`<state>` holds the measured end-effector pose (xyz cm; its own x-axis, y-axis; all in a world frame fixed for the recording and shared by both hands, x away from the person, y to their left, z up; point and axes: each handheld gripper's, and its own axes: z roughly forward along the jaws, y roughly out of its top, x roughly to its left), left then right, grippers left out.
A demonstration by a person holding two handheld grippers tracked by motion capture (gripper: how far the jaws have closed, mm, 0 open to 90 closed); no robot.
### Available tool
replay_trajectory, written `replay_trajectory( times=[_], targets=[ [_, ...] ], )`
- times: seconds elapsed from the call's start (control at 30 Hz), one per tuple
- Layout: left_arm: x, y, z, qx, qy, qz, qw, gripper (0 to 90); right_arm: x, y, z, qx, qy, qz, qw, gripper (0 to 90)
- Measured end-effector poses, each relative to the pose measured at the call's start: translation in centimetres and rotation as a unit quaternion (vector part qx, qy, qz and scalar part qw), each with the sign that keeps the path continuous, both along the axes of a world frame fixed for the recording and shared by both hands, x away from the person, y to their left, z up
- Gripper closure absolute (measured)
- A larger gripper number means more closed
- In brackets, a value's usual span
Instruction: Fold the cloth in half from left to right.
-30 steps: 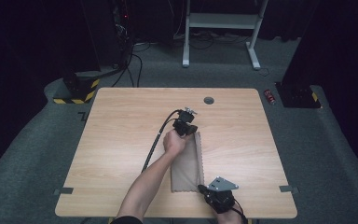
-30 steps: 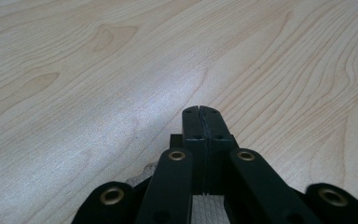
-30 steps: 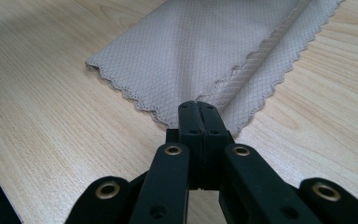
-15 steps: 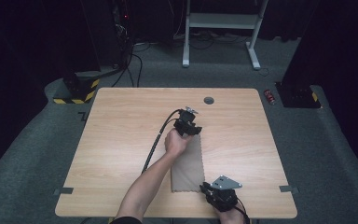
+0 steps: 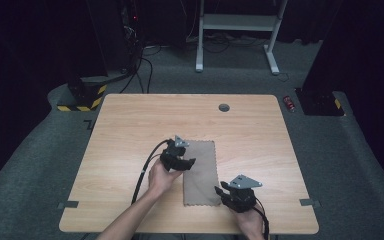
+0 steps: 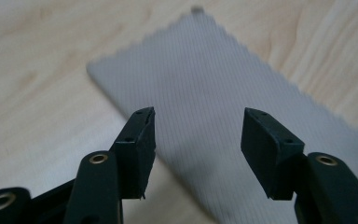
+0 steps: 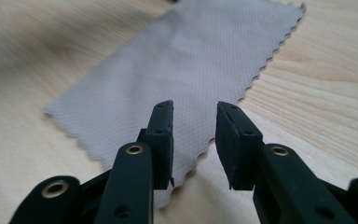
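Observation:
A grey-brown cloth (image 5: 200, 172) with zigzag edges lies flat on the wooden table (image 5: 130, 125). My left gripper (image 5: 189, 163) hovers at the cloth's left edge, near its far end, pointing across it. In the left gripper view the left gripper (image 6: 196, 116) is open above the cloth (image 6: 205, 84). My right gripper (image 5: 221, 189) sits just off the cloth's near right corner. In the right gripper view the right gripper (image 7: 193, 109) is open with the cloth (image 7: 182, 60) corner below. Both pairs of jaws have just been opening, with nothing pinched between them.
A round cable hole (image 5: 224, 107) sits near the table's far edge. On the floor beyond are a red can (image 5: 290, 102), a white frame's legs (image 5: 235, 22) and a yellow-black striped base (image 5: 82, 97). Bare wood surrounds the cloth.
Both grippers have opened and let go of the cloth. The left hand has drawn back from the cloth's far end, toward the person and to the left. The right gripper has edged off the near corner.

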<state>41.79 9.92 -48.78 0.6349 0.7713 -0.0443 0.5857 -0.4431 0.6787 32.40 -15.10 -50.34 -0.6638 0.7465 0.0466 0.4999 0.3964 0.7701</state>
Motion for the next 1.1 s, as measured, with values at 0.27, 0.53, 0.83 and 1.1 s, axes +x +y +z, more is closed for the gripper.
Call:
replay_trajectory(
  times=[0.27, 0.53, 0.83, 1.1],
  targets=[
    [-2.2, 0.7, -1.7, 0.009, -0.015, 0.01, 0.9998, 46.2, 2.0, 1.5, -1.1, -0.035, 0.006, 0.003, 0.9994, 66.2],
    [-2.8, 2.4, -2.4, 0.025, -0.007, 0.031, 0.9992, 47.5, 2.6, 0.9, -1.6, -0.053, 0.009, 0.002, 0.9986, 65.5],
    [-5.8, 1.5, -1.4, -0.007, -0.008, -0.003, 0.9999, 43.3, 2.5, 1.0, -1.4, -0.055, 0.004, 0.009, 0.9984, 65.4],
    [-8.2, 1.2, -2.7, 0.014, -0.013, -0.009, 0.9998, 42.9, 2.6, 0.4, -1.5, -0.057, 0.006, -0.001, 0.9983, 65.2]
  ],
)
